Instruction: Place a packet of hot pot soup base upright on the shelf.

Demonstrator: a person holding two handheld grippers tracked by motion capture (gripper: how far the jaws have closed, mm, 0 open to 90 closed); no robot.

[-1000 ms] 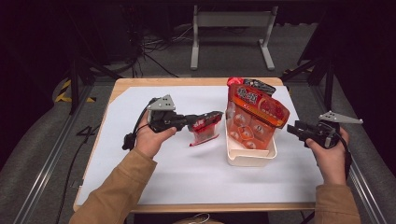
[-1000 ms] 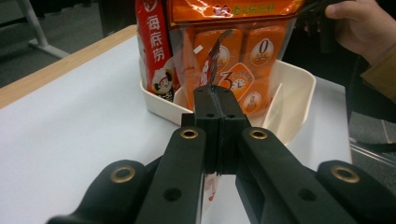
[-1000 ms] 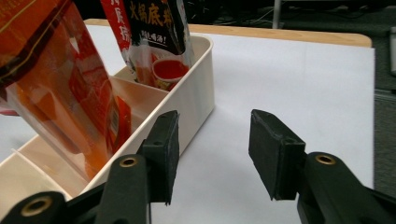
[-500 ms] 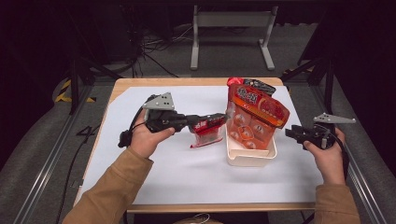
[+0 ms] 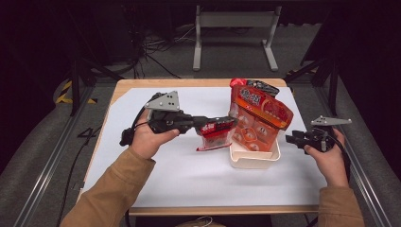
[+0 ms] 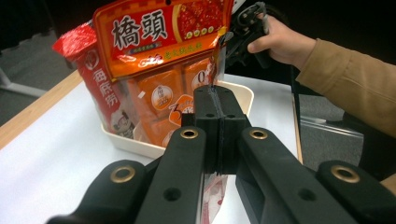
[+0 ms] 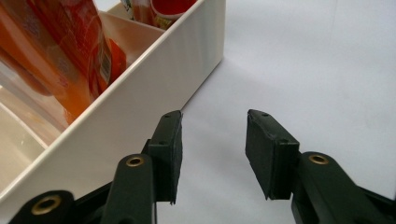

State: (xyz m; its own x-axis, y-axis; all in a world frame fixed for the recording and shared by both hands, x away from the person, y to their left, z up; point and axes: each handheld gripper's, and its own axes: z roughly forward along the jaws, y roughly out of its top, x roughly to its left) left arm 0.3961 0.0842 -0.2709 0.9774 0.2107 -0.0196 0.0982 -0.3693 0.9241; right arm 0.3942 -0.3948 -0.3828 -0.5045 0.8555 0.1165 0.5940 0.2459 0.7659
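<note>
My left gripper (image 5: pixel 223 126) is shut on the top edge of a small red-and-clear snack packet (image 5: pixel 213 136), which hangs above the white mat just left of the white bin (image 5: pixel 253 162). In the left gripper view the jaws (image 6: pixel 217 108) are pressed together with the packet (image 6: pixel 213 192) hanging below them. A big orange bag (image 5: pixel 261 112) and a red pouch (image 6: pixel 99 86) stand in the bin. My right gripper (image 5: pixel 290 139) is open just right of the bin. In the right gripper view its jaws (image 7: pixel 213 136) are apart beside the bin wall (image 7: pixel 140 91), with nothing between them.
A white mat (image 5: pixel 179 175) covers the wooden table (image 5: pixel 142 85). The bin stands right of the table's middle. A metal stand (image 5: pixel 234 28) and cables lie on the floor beyond the far edge. Dark rails run along both sides of the table.
My left gripper has lifted the packet and carried it right, closer to the bin. The right gripper has stayed beside the bin.
</note>
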